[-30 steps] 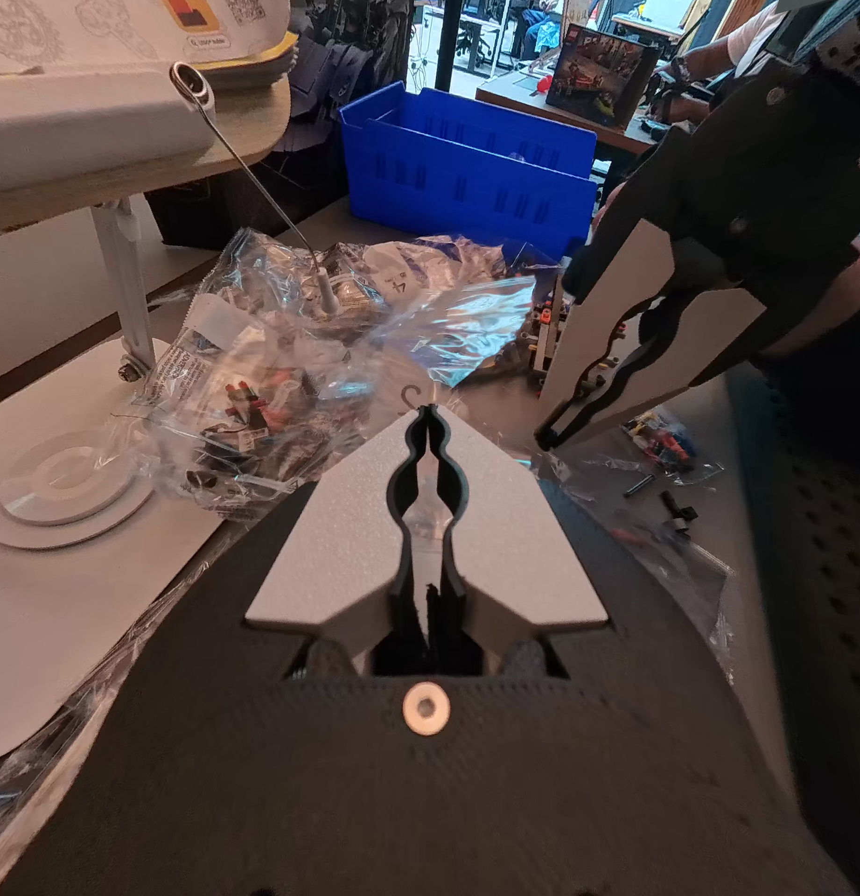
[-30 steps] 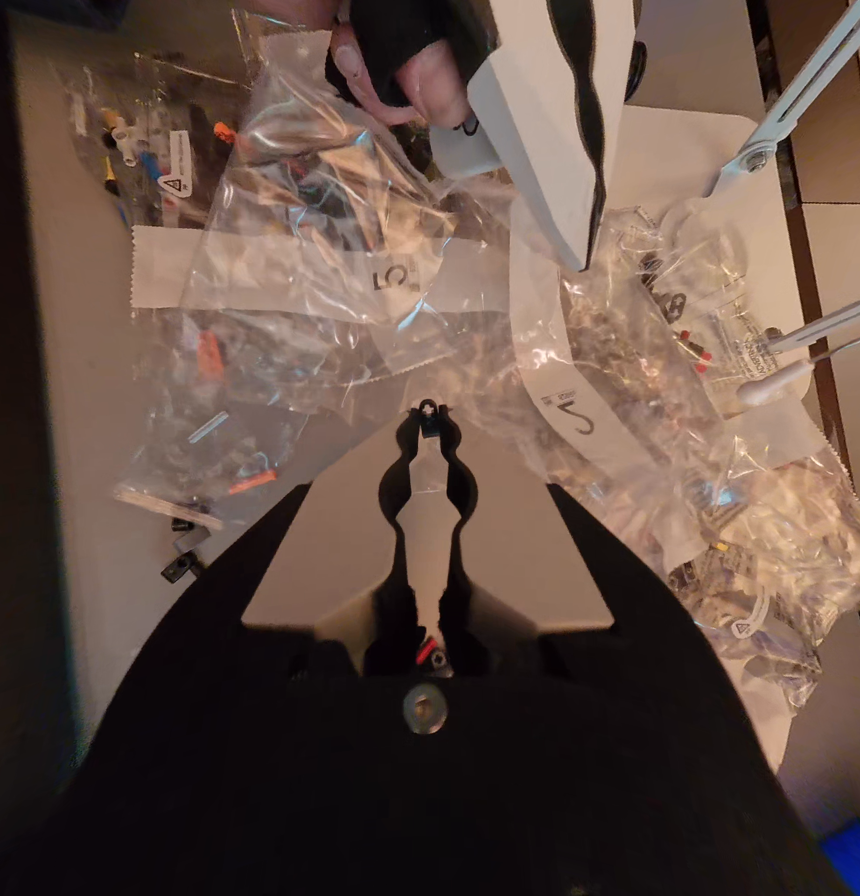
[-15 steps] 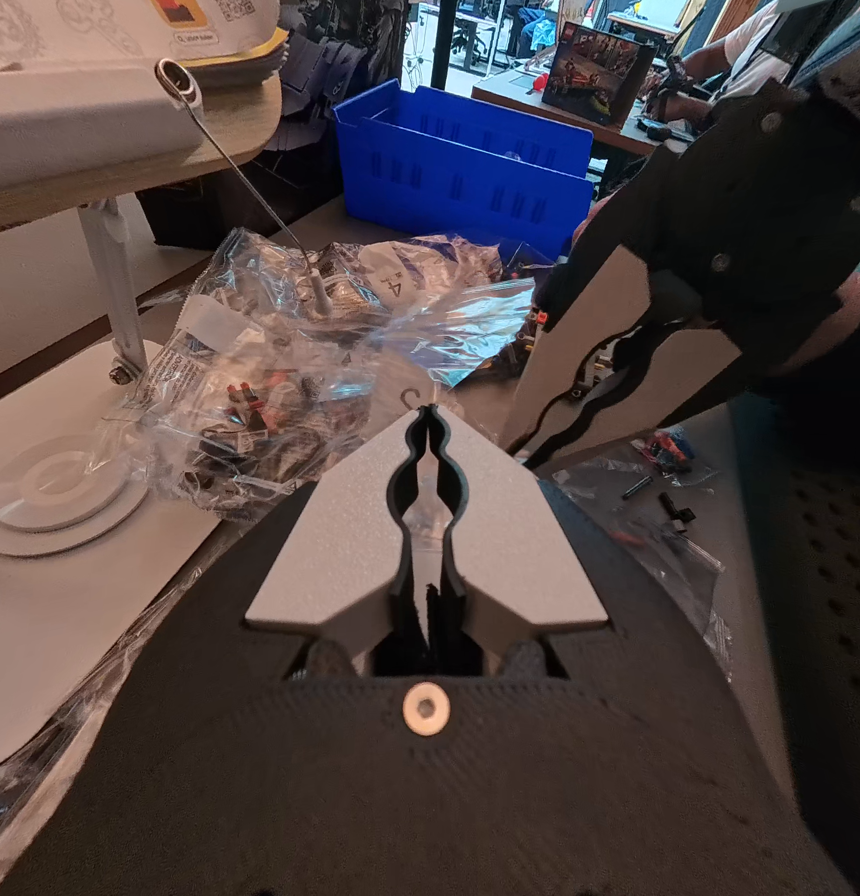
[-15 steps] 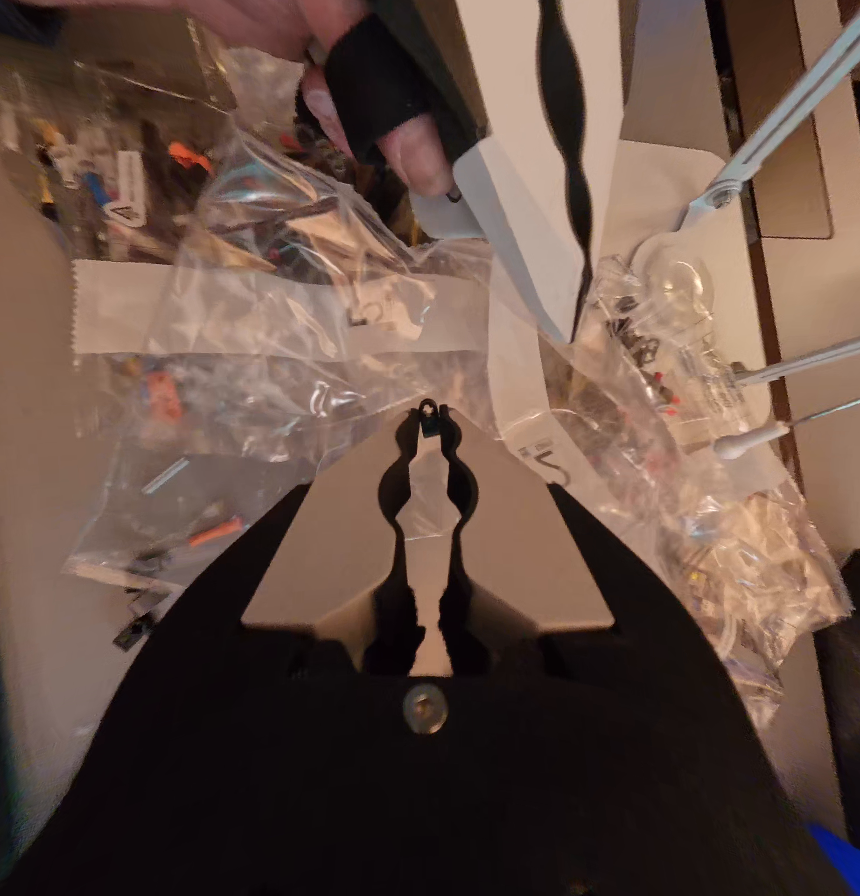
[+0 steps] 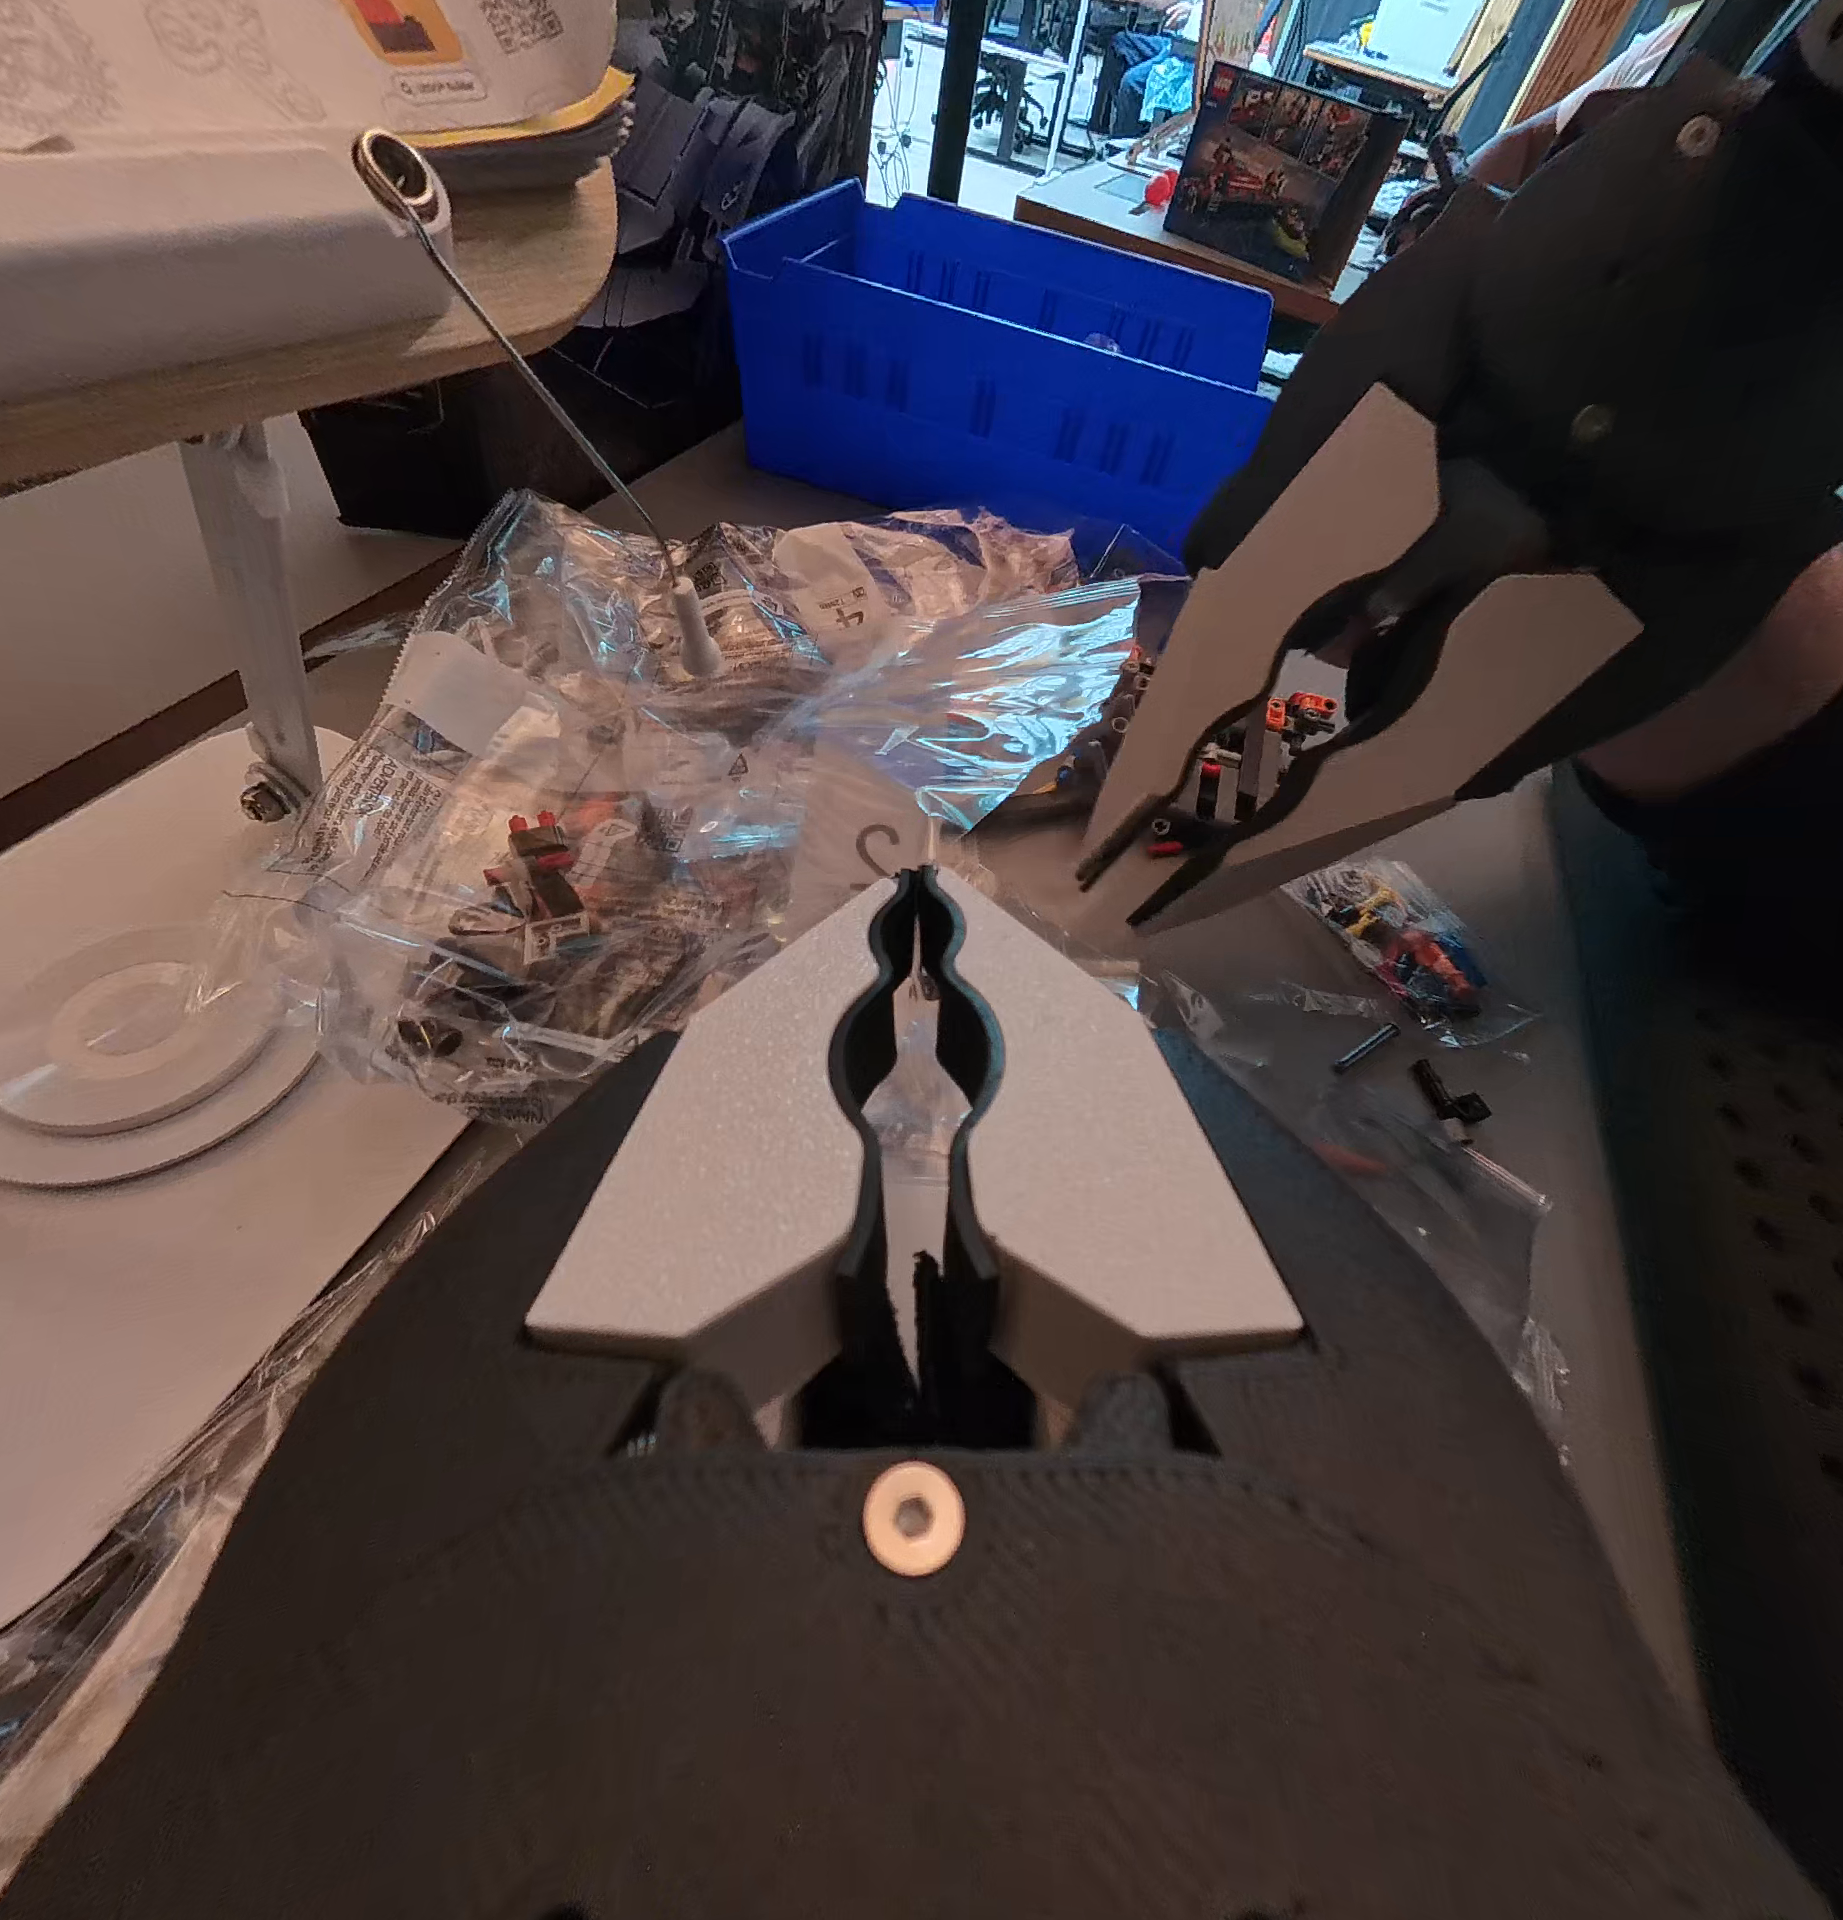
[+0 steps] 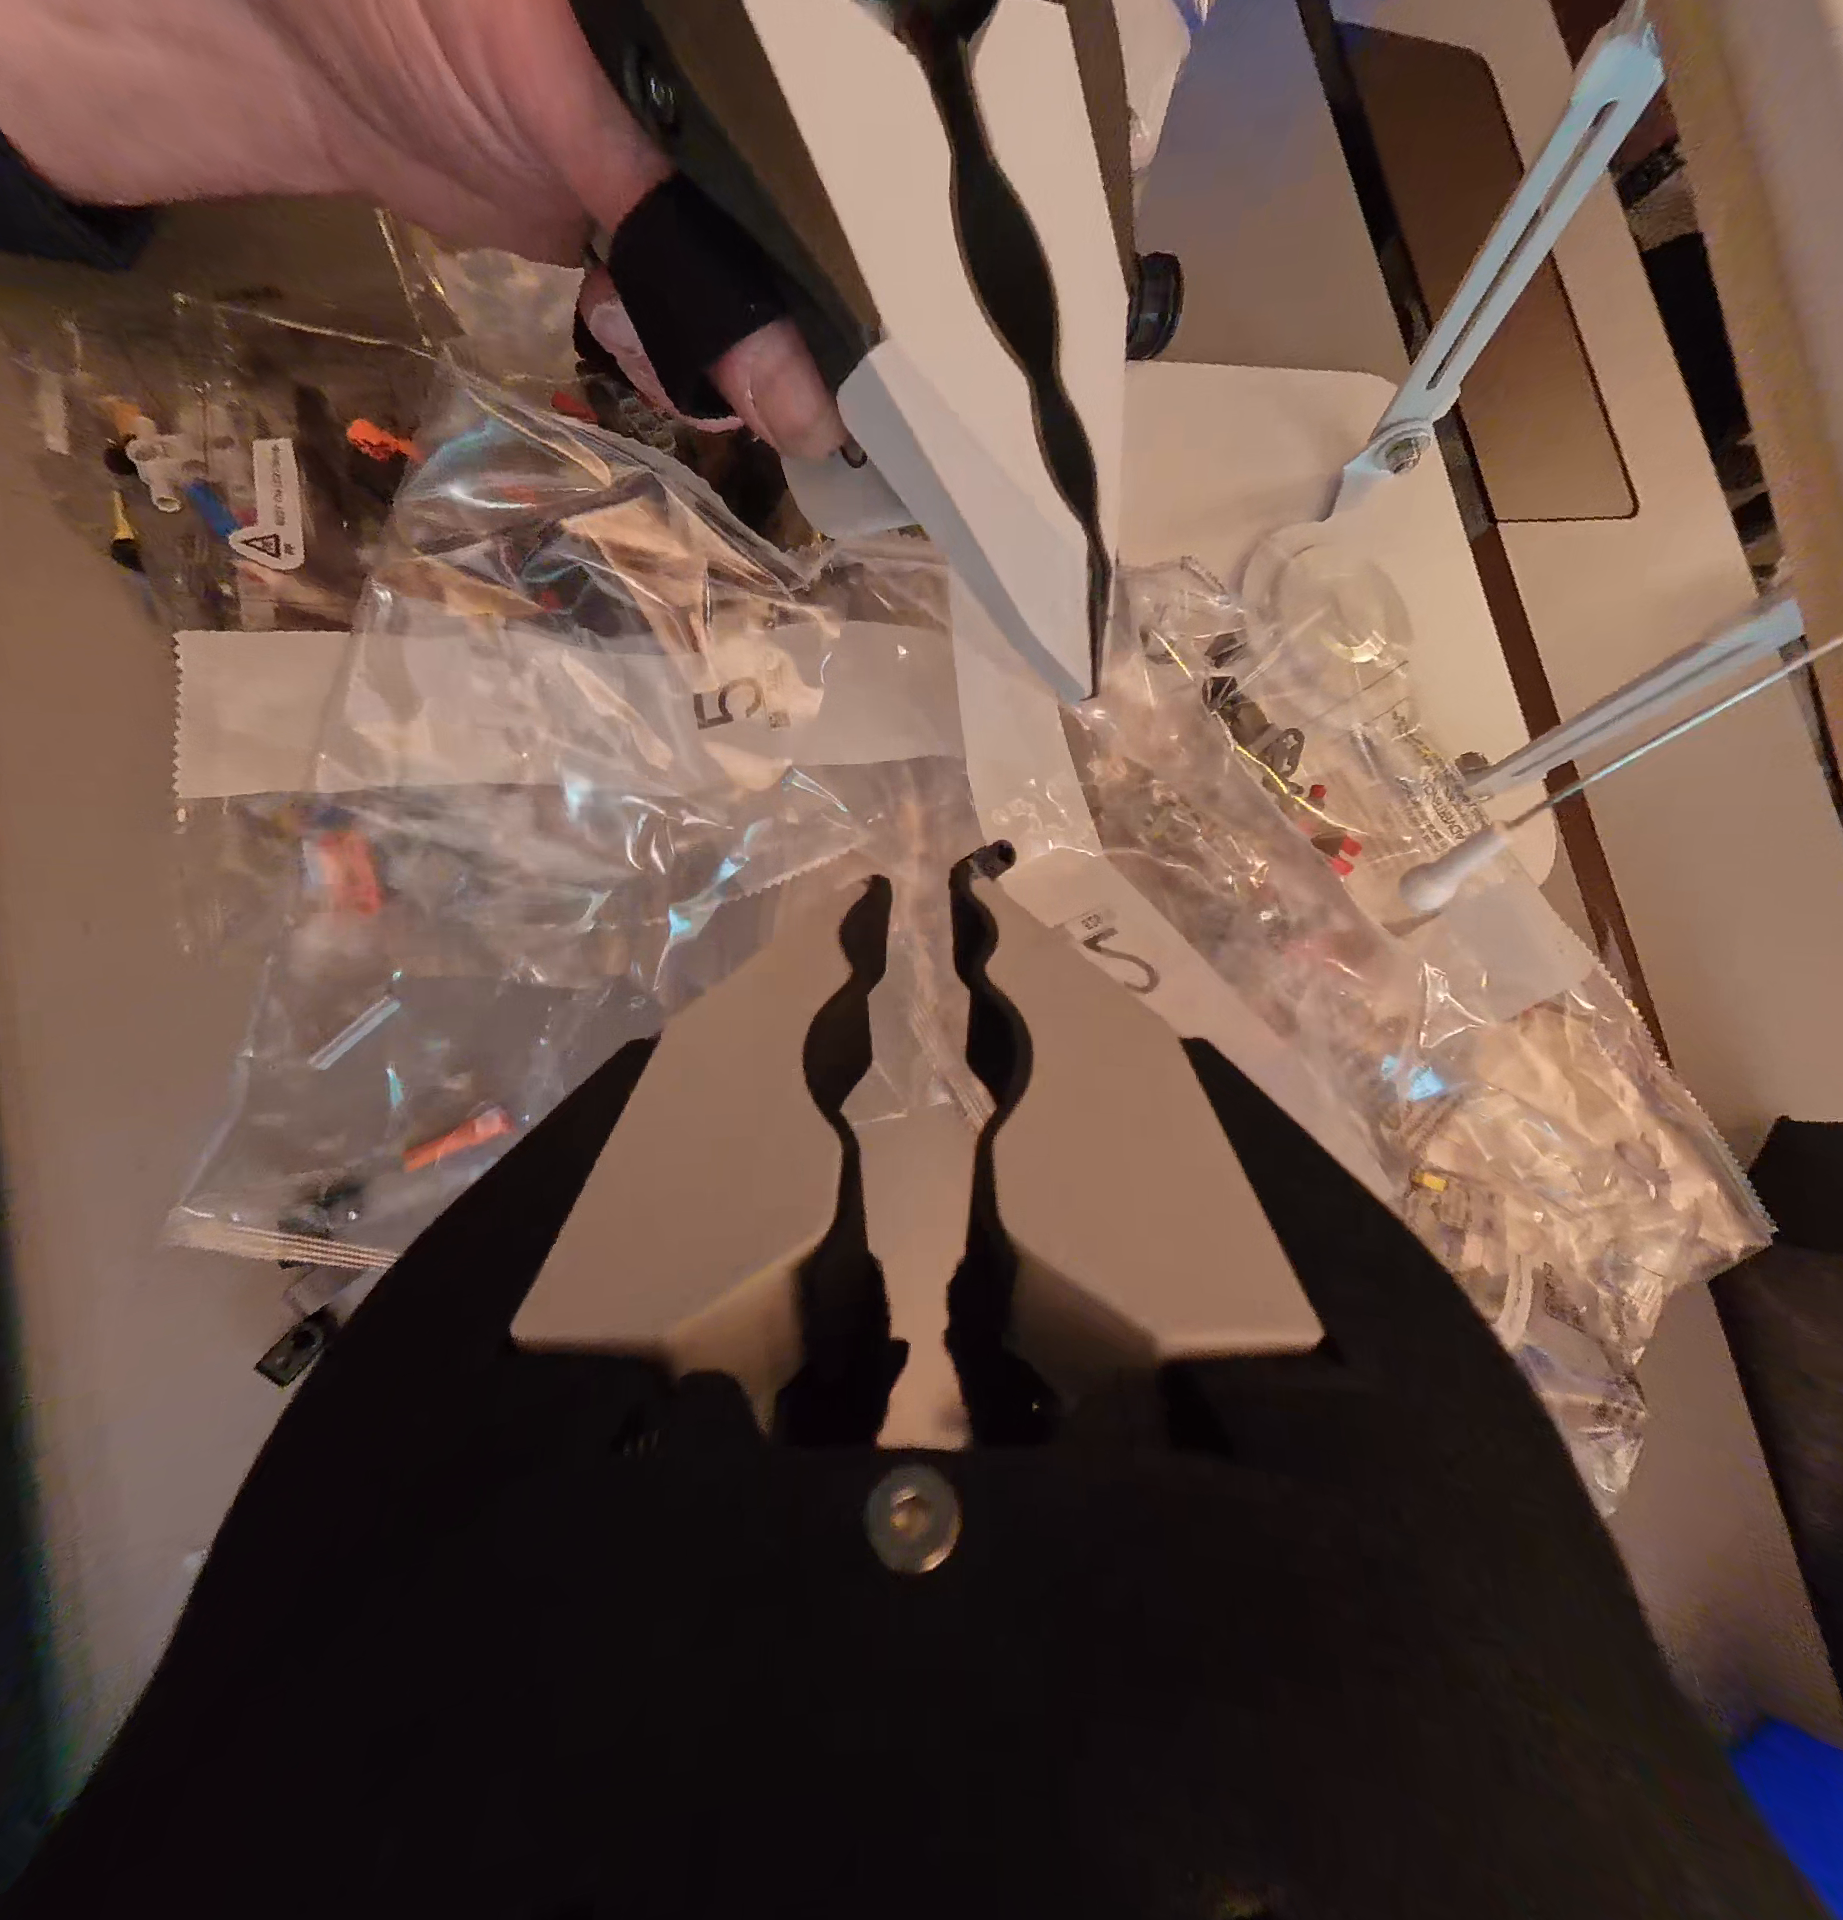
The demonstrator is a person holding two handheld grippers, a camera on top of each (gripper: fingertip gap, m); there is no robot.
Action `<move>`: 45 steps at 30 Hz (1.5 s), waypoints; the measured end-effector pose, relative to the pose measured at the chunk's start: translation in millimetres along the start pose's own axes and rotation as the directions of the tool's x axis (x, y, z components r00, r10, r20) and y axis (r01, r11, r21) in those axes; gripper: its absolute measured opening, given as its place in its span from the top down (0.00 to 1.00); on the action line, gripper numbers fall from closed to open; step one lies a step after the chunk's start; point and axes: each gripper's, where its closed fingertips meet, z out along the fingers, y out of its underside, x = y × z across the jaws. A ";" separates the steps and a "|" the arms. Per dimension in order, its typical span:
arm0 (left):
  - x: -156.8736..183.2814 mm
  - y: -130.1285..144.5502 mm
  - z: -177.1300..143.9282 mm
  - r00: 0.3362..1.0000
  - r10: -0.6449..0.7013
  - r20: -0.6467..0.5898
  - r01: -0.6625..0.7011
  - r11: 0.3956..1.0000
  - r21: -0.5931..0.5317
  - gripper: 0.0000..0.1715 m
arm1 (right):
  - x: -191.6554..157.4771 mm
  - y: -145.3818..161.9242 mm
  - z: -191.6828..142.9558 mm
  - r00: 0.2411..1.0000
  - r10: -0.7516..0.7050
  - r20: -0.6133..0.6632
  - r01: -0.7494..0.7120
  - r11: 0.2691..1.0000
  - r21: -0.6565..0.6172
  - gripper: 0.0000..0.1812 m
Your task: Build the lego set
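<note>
My left gripper (image 5: 915,878) is shut, with a thin edge of a clear plastic parts bag (image 5: 584,831) pinched at its tips. The right wrist view shows it (image 6: 1096,665) gripping that bag (image 6: 1208,831) by its white strip. My right gripper (image 6: 919,878) is open above the bags. A small black pin (image 6: 995,860) sits at its right fingertip, with the other finger clear of it. The left wrist view shows the right gripper (image 5: 1109,899) with its tips apart. A partly built Lego model (image 5: 1239,748) stands behind it.
Another numbered bag (image 6: 584,727) lies to the left. A small bag of coloured pieces (image 5: 1416,945) and loose black pins (image 5: 1447,1091) lie at the right. A blue bin (image 5: 1000,353), the set's box (image 5: 1281,156) and a white stand base (image 5: 127,1039) surround the workspace. One gripper's finger ends stand about 5 cm off the other's.
My right gripper was shut on the small black pin and has now opened; the pin stays at one fingertip. My left gripper has stayed shut on the bag.
</note>
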 end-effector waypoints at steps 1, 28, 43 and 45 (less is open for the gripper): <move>-0.1 0.3 0.2 1.000 0.000 0.000 0.000 1.000 -0.001 1.00 | -2.3 1.0 0.5 1.000 -0.007 0.009 0.007 1.000 -0.004 0.96; 4.3 -2.6 1.1 1.000 -0.008 -0.019 0.008 1.000 0.016 1.00 | 19.2 5.1 24.1 0.986 0.026 -0.166 -0.035 0.998 -0.050 1.00; 4.6 -5.0 0.4 0.999 -0.020 -0.026 0.021 0.999 0.032 1.00 | 13.6 8.0 19.5 0.993 0.020 -0.114 -0.026 0.998 -0.051 1.00; 2.7 -6.9 -1.9 1.000 -0.023 -0.019 0.024 0.999 0.042 1.00 | 10.8 1.6 9.1 0.996 0.044 -0.080 -0.044 0.999 0.001 0.99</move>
